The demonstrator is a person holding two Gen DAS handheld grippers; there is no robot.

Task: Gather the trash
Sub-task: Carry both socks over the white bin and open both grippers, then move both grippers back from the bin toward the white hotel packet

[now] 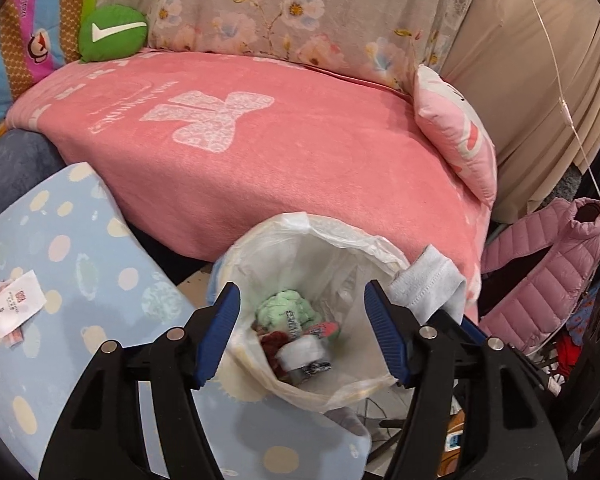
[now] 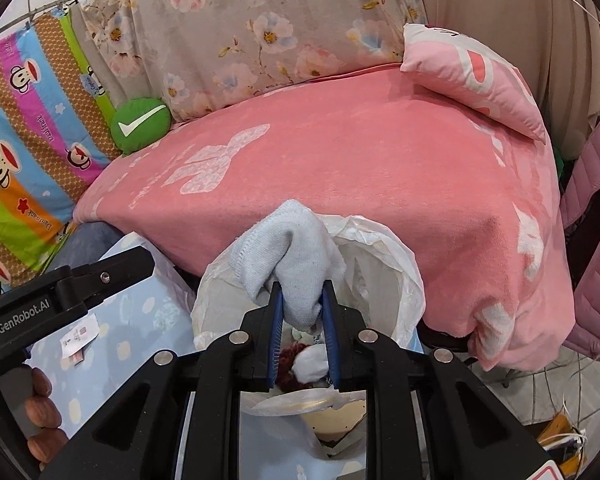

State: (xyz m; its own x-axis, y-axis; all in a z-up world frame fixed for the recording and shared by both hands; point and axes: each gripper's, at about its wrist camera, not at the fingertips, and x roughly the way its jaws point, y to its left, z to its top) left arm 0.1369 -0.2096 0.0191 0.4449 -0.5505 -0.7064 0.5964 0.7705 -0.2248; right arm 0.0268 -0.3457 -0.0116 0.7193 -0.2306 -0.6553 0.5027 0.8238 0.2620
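The pink blanket [image 1: 300, 152] covered the sofa behind the bag-lined trash bin [image 1: 364, 240]. Only the right wrist view showed a hand [image 2: 40, 420] on the left claw [image 1: 300, 336], whose jaws stood open and empty above the bin mouth. The right claw [image 2: 302, 308] clamped a pale blue cloth [image 2: 288, 248] over the bin's rim. Discarded wrappers [image 1: 296, 336] lay inside the bin.

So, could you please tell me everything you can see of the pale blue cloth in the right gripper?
The pale blue cloth looks like soft knitted or terry fabric with a stitched hem, bunched and folded. The right gripper is shut on its lower part; the rest bulges above the fingers. It hangs over the white-lined trash bin, in front of the pink blanket.
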